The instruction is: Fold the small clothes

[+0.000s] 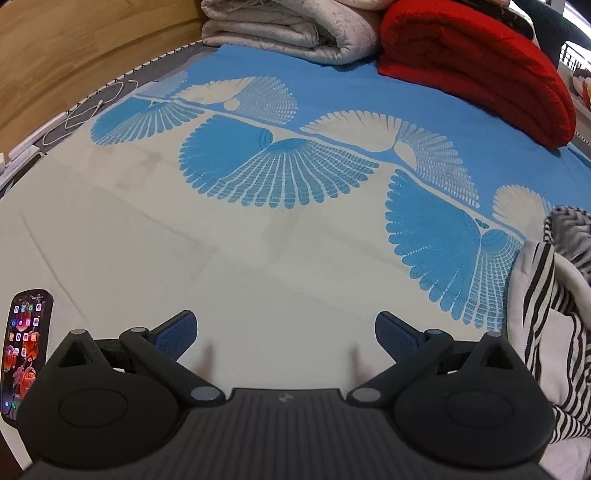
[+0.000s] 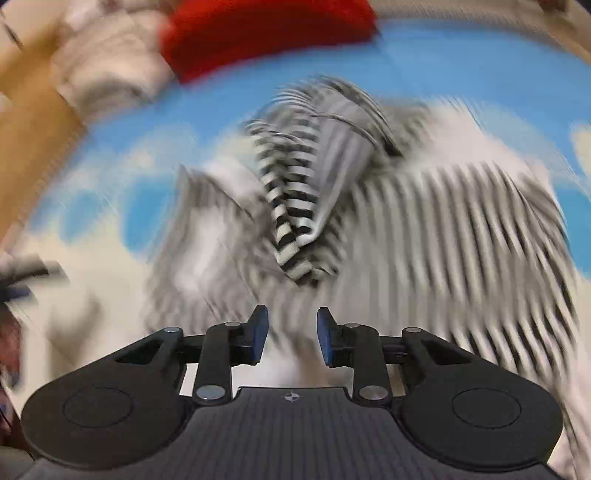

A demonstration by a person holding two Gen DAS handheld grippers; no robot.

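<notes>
At the far left of the left wrist view we see a phone (image 1: pixel 26 350) lying face up on the bed sheet (image 1: pixel 155 258), its screen lit with app icons. Behind it a white cable (image 1: pixel 92 110) coils along the edge of the bed beside the wooden headboard (image 1: pixel 74 48). Our left gripper (image 1: pixel 286 338) hangs just above the cream part of the sheet with its jaws spread wide and nothing between them. Beyond it the sheet's blue fan pattern runs across the bed. At the far side a folded pale quilt (image 1: pixel 288 33) lies next to a folded red blanket (image 1: pixel 476 66), the two touching. At the right edge of this view the striped garment (image 1: pixel 546 325) lies crumpled on the bed, near the left gripper but apart from it.

The right wrist view is heavily blurred. Our right gripper (image 2: pixel 291 338) has its jaws parted by a moderate gap, and we see nothing held between the pads. The striped garment (image 2: pixel 461 229) spreads over the sheet (image 2: pixel 110 206) directly ahead of and beneath this gripper, with a bunched, rolled fold rising at its middle. We cannot tell whether the fingertips touch the fabric. The red blanket (image 2: pixel 266 33) shows at the far edge of the bed.
</notes>
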